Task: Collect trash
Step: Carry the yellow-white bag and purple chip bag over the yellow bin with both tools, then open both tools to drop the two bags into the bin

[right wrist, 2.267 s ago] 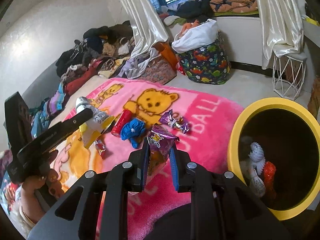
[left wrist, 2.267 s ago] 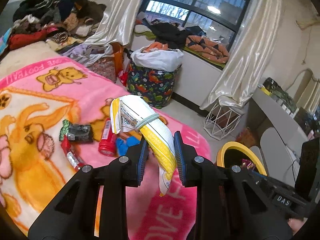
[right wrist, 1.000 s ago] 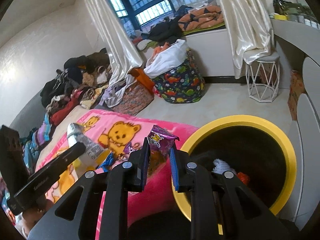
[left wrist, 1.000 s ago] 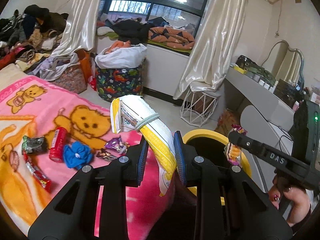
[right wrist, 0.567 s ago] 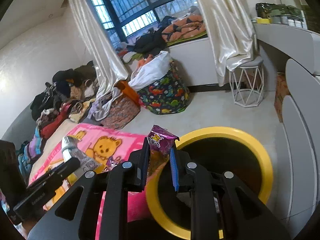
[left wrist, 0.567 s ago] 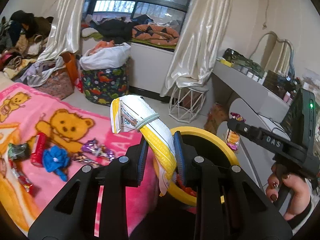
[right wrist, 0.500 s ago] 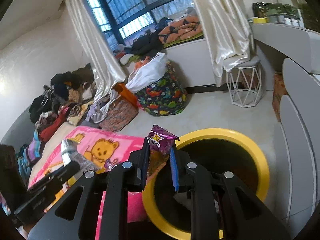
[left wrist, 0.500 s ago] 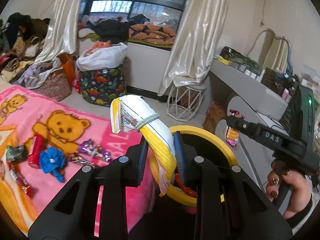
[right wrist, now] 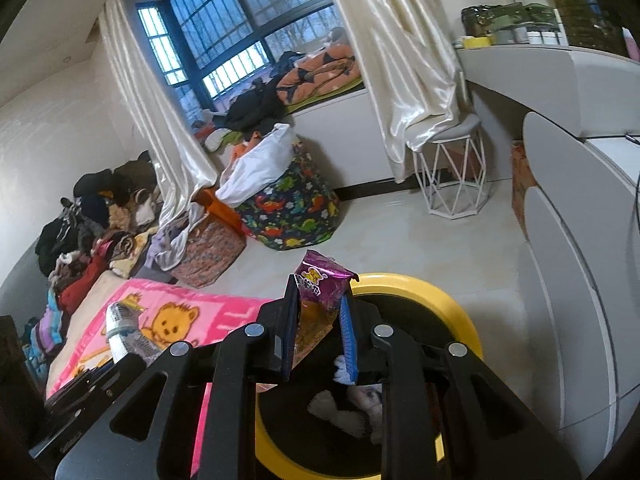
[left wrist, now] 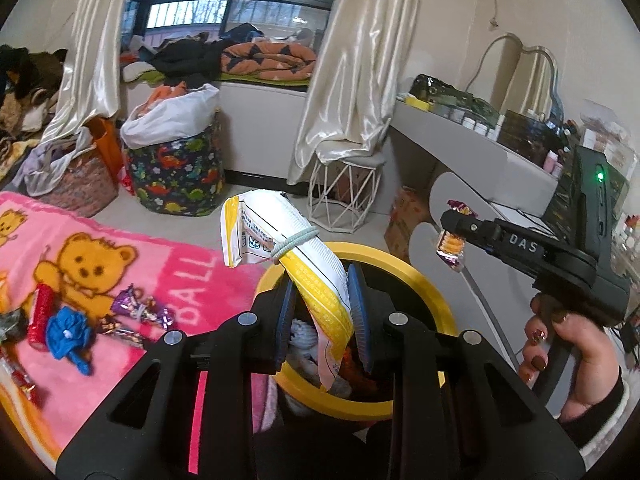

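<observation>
My left gripper (left wrist: 321,308) is shut on a white and yellow bag (left wrist: 280,240) bound with a hair tie, held over the near rim of the yellow-rimmed bin (left wrist: 400,268). My right gripper (right wrist: 318,332) is shut on a purple snack packet (right wrist: 318,280), held above the bin (right wrist: 452,304), which holds crumpled trash (right wrist: 352,408). In the left wrist view the right gripper (left wrist: 454,236) with its packet hangs beyond the bin's far right rim. Several wrappers (left wrist: 138,312), a red can (left wrist: 40,316) and a blue scrap (left wrist: 68,332) lie on the pink blanket (left wrist: 120,368).
A dinosaur-print hamper (left wrist: 176,176) and a white wire stool (left wrist: 344,196) stand on the floor by the window. A grey dressing table (left wrist: 480,148) and white chair (right wrist: 568,240) are at the right. Clothes are piled at the left (right wrist: 92,232).
Both grippers have swung from over the blanket to the bin, each keeping its item. The bin now lies right under both.
</observation>
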Demonstrator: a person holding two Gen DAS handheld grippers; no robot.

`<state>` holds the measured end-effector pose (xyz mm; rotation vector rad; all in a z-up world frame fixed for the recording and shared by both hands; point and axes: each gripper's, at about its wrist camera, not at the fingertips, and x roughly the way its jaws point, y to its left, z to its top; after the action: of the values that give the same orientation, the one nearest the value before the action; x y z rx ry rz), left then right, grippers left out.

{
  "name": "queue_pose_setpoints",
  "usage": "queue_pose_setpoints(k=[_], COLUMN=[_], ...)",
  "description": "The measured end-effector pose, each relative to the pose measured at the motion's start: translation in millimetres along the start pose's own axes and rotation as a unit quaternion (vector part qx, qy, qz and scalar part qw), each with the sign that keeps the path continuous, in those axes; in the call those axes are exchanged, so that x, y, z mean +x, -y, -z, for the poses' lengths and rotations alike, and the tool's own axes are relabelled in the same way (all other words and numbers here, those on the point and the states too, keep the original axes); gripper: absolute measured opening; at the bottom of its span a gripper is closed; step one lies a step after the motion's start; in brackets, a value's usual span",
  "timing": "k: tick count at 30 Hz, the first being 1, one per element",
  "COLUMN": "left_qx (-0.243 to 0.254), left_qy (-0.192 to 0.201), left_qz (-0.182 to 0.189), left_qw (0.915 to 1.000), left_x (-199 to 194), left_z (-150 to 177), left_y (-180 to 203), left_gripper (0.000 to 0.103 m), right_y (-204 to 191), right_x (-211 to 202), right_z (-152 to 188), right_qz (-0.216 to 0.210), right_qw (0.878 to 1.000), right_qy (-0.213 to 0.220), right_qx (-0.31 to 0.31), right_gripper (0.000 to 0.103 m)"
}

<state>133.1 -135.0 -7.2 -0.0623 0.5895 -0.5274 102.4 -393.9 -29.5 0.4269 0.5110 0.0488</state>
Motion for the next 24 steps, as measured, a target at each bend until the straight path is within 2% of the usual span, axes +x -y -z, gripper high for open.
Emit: queue_pose_setpoints(k=[12, 24], left_qx=[0.032, 0.049], left_qy=[-0.030, -0.082], left_qz=[0.030, 0.058], left_qw=[0.9986, 0.9937], left_x=[27, 61], left_z=[12, 27], left_y=[25, 41], left_gripper=[0.020, 0.020], right_y=[23, 40], right_x=[9, 30], right_z=[3, 11], right_qz=[0.027, 0.038], right_qw=[0.999, 0.998], right_qy=[-0.014, -0.048], right_qx=[0.007, 0.018], right_gripper=[0.019, 0.019])
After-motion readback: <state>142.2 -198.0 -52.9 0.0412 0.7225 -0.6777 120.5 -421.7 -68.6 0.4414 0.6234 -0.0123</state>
